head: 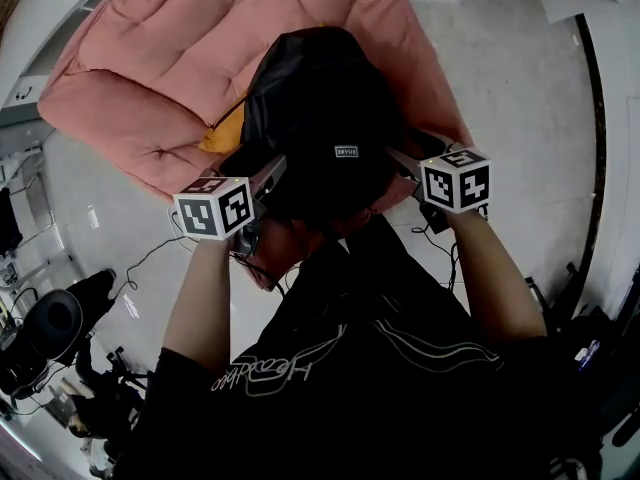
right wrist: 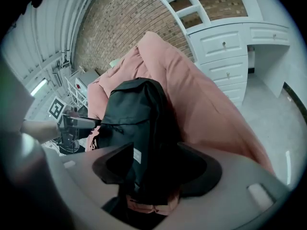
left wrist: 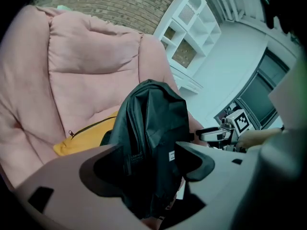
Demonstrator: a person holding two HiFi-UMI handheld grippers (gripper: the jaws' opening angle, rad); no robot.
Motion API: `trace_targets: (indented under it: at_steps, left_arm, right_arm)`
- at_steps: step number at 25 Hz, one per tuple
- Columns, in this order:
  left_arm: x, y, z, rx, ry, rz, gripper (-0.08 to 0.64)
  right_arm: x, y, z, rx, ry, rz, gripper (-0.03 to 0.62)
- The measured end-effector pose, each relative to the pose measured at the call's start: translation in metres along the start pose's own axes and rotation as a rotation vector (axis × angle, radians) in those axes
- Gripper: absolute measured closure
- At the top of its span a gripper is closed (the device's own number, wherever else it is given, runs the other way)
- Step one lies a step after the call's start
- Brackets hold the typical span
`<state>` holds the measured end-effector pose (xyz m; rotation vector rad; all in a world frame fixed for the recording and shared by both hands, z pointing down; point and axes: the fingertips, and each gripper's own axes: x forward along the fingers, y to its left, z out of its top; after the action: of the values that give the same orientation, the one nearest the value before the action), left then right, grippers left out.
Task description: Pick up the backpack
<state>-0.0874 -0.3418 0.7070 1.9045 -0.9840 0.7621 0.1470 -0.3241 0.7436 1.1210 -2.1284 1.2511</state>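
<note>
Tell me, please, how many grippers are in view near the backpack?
2: the left gripper left of the backpack, the right gripper right of it, jaws open.

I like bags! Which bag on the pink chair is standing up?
The black fabric backpack stands upright; the yellow zipped bag lies flat beside it.

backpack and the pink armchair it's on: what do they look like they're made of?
Backpack: black woven synthetic, probably nylon or polyester; slight sheen, soft creases and folds. Armchair: pink padded fabric upholstery, matte and plush-looking; puffy cushions with stitched seams. Exact fibre can't be told for either.
</note>
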Motion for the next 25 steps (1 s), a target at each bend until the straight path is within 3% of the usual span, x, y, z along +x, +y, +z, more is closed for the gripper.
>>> trace_targets:
  at_steps: [15,25]
  left_arm:
    - [0.032,0.008,0.003,-0.056,-0.014,0.018,0.249]
    - [0.039,0.015,0.0,-0.039,-0.008,0.03,0.358]
  right_arm:
    - [0.06,-0.008,0.003,-0.015,0.084,0.065,0.314]
    - [0.088,0.007,-0.009,-0.019,0.151,0.114,0.351]
